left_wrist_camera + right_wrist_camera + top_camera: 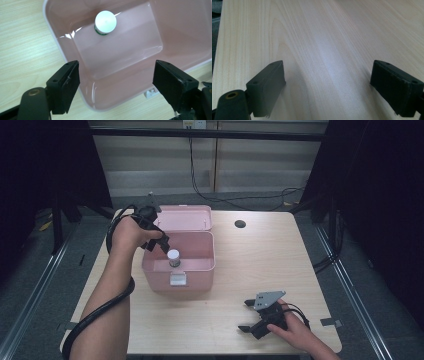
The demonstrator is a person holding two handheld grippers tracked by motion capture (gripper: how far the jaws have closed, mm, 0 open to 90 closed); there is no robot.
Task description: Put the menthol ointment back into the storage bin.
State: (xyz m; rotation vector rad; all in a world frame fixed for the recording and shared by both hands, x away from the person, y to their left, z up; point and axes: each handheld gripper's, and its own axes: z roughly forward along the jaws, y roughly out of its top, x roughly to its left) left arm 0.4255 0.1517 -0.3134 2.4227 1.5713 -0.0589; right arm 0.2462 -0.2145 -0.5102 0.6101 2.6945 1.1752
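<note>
Jaws spread wide and empty, the left gripper (161, 242) hangs over the open pink box (207, 265), where a small white-capped bottle (105, 22) stands upright, while the right gripper (250, 316), equally spread, rests on the wooden table (260, 255).

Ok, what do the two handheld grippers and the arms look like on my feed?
Both grippers are black, with blocky flat-faced fingers. The right gripper carries a grey three-cornered plate on top. A thick black cable loops from the left gripper along the forearm. Both forearms are bare, with no sleeves or gloves visible.
</note>
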